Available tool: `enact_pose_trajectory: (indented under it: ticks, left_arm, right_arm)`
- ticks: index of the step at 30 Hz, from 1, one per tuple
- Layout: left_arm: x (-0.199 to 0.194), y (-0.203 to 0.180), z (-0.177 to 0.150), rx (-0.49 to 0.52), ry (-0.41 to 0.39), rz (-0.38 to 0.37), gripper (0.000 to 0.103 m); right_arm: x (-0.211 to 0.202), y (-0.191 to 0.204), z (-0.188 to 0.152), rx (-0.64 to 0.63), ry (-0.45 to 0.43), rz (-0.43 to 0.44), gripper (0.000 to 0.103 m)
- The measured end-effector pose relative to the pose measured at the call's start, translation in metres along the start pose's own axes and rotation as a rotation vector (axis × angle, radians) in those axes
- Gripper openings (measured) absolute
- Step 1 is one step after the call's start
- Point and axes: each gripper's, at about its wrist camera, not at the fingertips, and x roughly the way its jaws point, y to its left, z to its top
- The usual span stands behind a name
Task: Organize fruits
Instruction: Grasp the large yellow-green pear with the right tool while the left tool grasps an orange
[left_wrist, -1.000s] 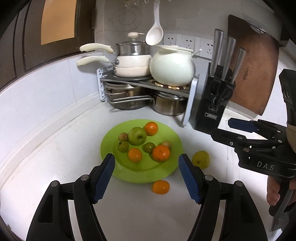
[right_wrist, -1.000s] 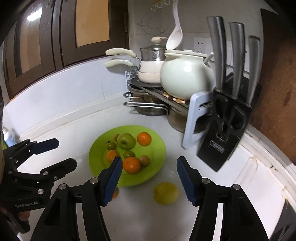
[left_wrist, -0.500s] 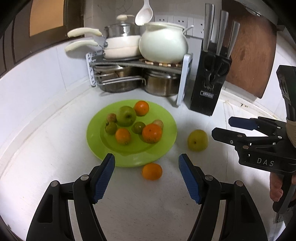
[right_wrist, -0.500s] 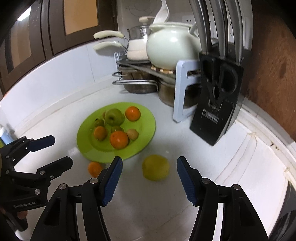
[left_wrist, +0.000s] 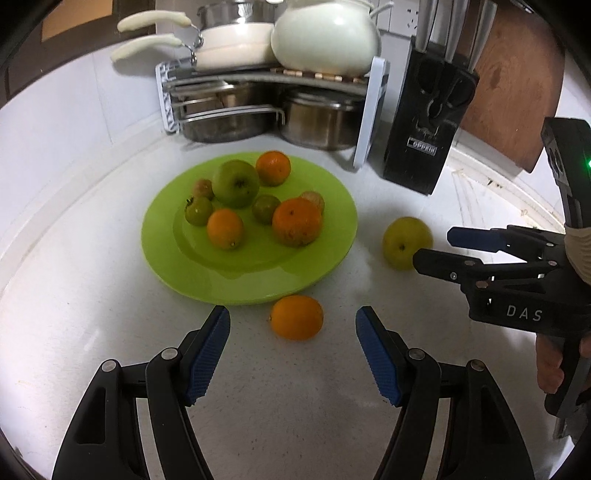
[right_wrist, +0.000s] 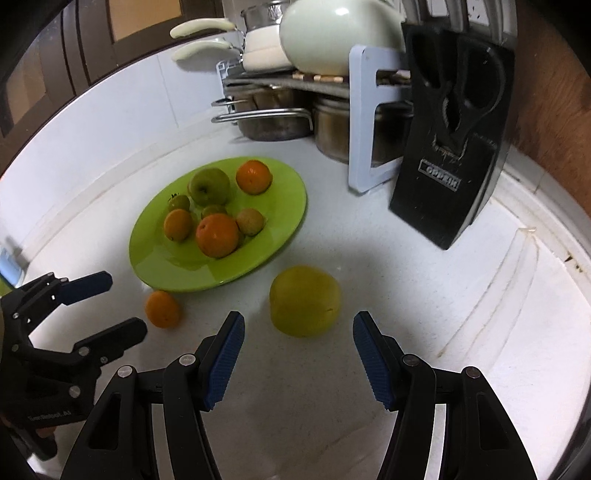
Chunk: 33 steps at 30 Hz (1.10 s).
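Both my grippers have come down toward the white counter (left_wrist: 92, 295) since a second ago; the fruit looms larger now. Left gripper (left_wrist: 293, 319) spread wide, gripping nothing, with the small loose orange (left_wrist: 296, 316) just ahead between its blue pads. Right gripper (right_wrist: 298, 320) also spread and empty, the yellow-green apple (right_wrist: 304, 300) just beyond its tips. Both fruits sit on the counter, right of and near the round lime-green plate (left_wrist: 325, 254) of fruit. Jaw widths unchanged.

knife block (left_wrist: 428, 122), pot rack (left_wrist: 266, 79), white pot (left_wrist: 325, 35)
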Motion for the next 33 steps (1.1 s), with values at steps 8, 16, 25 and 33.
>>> enact_pose_trajectory:
  ticks: [8, 16, 25, 33]
  left_arm:
    - [0.022, 0.005, -0.001, -0.033, 0.051, -0.018, 0.062]
    - [0.029, 0.004, 0.001, -0.036, 0.063, -0.03, 0.053]
    - [0.032, 0.003, 0.0, -0.027, 0.074, -0.033, 0.036]
    - [0.031, 0.003, -0.001, -0.024, 0.072, -0.033, 0.036]
  right_arm:
    - [0.021, -0.003, 0.002, -0.009, 0.041, 0.014, 0.062]
    - [0.034, -0.005, 0.006, -0.011, 0.058, 0.03, 0.061]
    - [0.039, -0.005, 0.006, -0.02, 0.059, 0.029, 0.05]
    - [0.038, -0.005, 0.005, -0.02, 0.054, 0.026, 0.05]
